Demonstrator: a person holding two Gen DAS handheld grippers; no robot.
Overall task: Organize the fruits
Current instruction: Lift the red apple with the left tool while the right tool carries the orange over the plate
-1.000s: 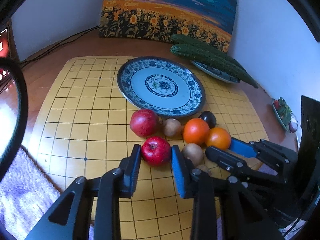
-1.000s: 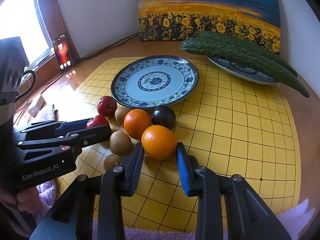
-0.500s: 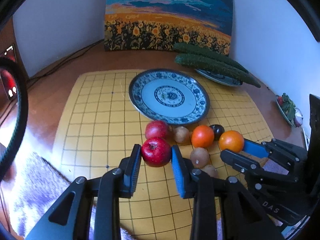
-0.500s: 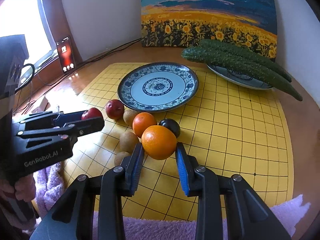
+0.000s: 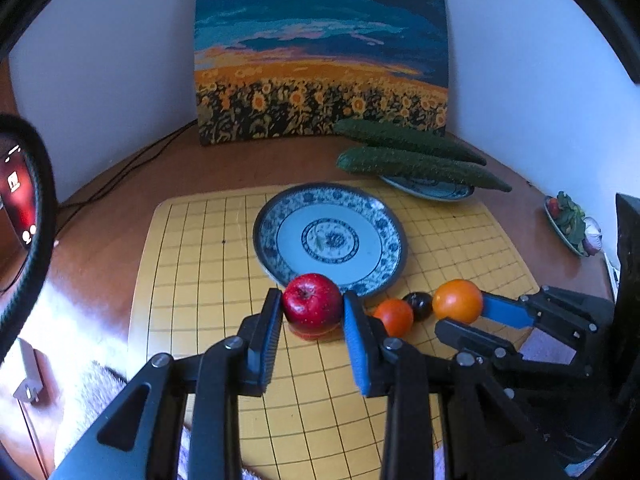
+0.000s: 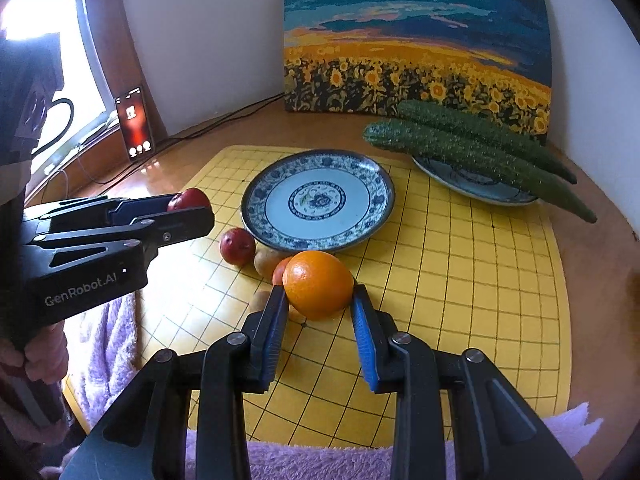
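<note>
Far left on the tabletop (image 6: 192,148), a phone (image 6: 135,122) stands propped against the wall. Your left gripper (image 5: 313,312) has its fingers clenched on a red apple (image 5: 312,300), held clear of the yellow grid mat (image 5: 192,280) — in the left wrist view it hangs in front of the near rim of the blue-patterned plate (image 5: 328,236). On the mat below lie a second red apple (image 6: 237,246), a kiwi (image 6: 267,261) and a smaller orange (image 5: 394,316), with a dark plum (image 5: 418,305) beside it. Your right gripper (image 6: 320,304) grasps a large orange (image 6: 318,289), lifted above that cluster. Further right, two cucumbers (image 6: 472,152) rest across a smaller plate (image 6: 480,188), just in front of a sunflower painting (image 6: 416,40).
</note>
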